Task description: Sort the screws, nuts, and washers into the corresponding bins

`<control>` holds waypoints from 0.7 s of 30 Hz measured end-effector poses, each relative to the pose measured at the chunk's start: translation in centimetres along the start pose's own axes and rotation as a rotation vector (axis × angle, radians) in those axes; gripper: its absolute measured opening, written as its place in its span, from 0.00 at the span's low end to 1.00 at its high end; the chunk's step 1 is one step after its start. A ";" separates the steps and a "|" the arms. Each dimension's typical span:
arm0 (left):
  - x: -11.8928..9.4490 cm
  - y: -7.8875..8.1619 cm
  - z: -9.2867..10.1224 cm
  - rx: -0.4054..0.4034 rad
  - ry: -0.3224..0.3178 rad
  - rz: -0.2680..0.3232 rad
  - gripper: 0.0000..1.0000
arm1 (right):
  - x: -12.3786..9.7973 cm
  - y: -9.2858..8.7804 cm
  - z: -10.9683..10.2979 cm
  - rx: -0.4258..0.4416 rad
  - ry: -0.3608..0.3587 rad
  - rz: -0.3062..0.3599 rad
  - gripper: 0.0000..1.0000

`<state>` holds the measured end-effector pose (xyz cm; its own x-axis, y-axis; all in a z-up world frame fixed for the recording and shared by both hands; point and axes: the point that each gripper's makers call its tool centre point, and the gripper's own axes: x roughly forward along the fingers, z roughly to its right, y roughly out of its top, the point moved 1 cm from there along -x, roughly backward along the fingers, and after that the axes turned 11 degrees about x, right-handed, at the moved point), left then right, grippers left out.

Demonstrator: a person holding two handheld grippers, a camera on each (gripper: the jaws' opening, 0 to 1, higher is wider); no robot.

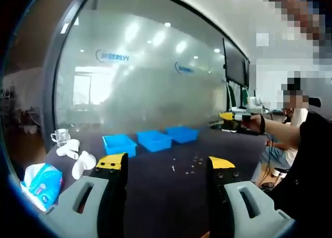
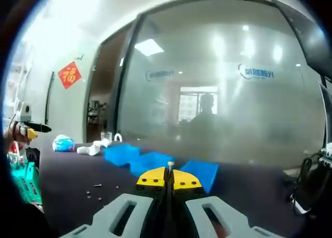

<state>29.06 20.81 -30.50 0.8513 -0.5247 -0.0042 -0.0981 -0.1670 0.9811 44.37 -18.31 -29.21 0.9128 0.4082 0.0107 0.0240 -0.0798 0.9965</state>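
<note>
Your right gripper (image 2: 169,177) pinches a small silvery screw (image 2: 170,166) upright; your left gripper (image 1: 167,163) gapes empty, blue bins (image 1: 153,140) at twelve o'clock.

glass wall (image 2: 218,108) logo, lettering illegible

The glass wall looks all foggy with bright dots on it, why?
In the left gripper view the glass wall is frosted and ceiling lights glare off it as spots; the fisheye bends its frame. In the right gripper view the same wall shows glare and a dim reflected figure.
</note>
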 end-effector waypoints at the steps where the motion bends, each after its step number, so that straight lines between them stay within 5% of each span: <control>1: 0.0 -0.1 0.1 0.000 0.000 -0.003 0.60 | 0.6 0.1 0.2 -0.006 -0.001 -0.002 0.00; 12: -0.7 -0.4 -0.4 -0.009 0.013 -0.009 0.60 | 8.8 1.2 2.3 -0.015 -0.043 -0.018 0.00; 21: -1.3 -0.3 -0.8 -0.009 0.029 -0.010 0.60 | 14.3 0.1 3.5 -0.062 -0.090 -0.109 0.00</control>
<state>28.37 22.25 -30.61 0.8668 -0.4985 -0.0090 -0.0844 -0.1645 0.9828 58.89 -15.66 -29.25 0.9391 0.3281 -0.1024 0.1022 0.0177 0.9946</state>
